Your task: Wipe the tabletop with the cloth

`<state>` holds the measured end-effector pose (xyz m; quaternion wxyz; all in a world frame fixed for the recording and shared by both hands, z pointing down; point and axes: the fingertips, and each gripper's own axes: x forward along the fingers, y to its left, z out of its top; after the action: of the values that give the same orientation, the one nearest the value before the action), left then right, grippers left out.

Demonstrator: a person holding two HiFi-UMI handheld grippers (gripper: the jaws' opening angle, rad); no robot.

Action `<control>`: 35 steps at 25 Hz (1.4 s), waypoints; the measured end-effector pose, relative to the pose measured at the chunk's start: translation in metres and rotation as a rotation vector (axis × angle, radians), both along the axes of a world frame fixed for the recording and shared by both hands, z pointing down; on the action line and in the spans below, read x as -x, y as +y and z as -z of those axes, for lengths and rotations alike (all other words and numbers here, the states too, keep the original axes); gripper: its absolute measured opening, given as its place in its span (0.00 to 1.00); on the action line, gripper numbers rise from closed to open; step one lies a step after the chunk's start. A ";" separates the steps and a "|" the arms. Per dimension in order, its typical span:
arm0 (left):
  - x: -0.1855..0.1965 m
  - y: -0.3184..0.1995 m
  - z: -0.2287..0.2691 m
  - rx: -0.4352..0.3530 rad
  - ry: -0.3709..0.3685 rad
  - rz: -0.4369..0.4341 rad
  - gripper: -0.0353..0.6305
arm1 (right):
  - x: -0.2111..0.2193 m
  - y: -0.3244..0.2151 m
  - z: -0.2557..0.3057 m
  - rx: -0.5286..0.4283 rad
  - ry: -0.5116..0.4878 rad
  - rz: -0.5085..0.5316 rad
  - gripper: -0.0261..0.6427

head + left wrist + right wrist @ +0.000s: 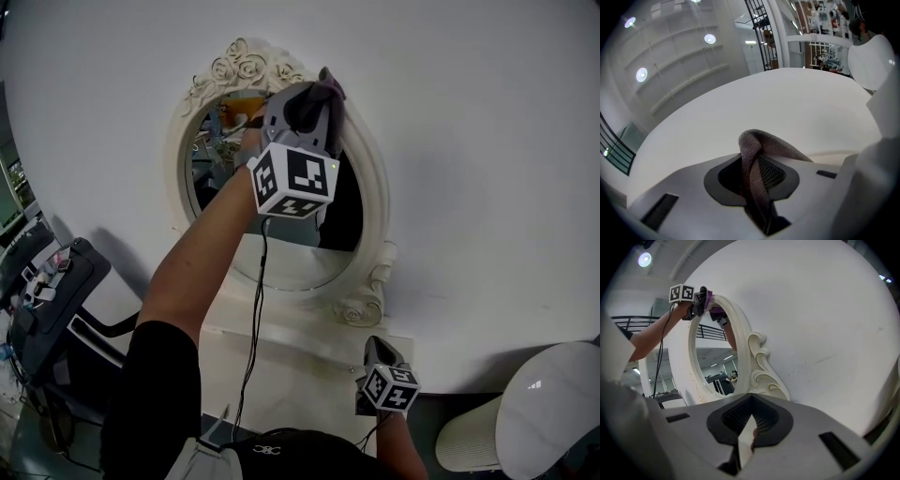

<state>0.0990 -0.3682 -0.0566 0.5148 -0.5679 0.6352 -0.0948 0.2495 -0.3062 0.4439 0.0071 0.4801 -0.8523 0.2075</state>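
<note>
The cloth [327, 91] sat high in the frame's upper middle, at the top rim of the oval mirror [378, 184], far above the tabletop [292, 367]. In the left gripper view it [757, 161] was a folded grey strip whose long axis ran up out of the jaws, its looped end bent over toward the right. The left gripper [307, 105] had its jaws clamped tight on that strip, and the cloth's free end stuck out at the gripper's upper right, just beside the carved roses. Bare white wall [478, 131] lay open above and to the right of the mirror.

Below the mirror's base the tabletop showed as a narrow pale strip, with its right edge near the lower middle. The right gripper [376, 347] hung over that right edge, well apart from the cloth; its jaws stood only a sliver apart, with nothing between them. A white chair [548, 412] filled the lower right corner, near the table's edge.
</note>
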 end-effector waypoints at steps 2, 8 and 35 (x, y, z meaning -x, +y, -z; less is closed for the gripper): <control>0.011 0.000 0.009 0.017 0.042 -0.026 0.16 | 0.007 0.000 0.004 -0.004 -0.005 0.005 0.04; 0.021 0.009 0.021 -0.024 -0.017 -0.021 0.17 | 0.030 0.007 0.010 -0.013 -0.018 0.014 0.04; 0.218 0.040 0.060 -0.134 0.314 0.004 0.17 | 0.122 0.018 0.007 0.009 0.021 0.017 0.04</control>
<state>-0.1193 -0.3278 -0.1170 0.4457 -0.5390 0.7138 0.0363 0.1276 -0.2884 0.4365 0.0201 0.4749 -0.8553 0.2062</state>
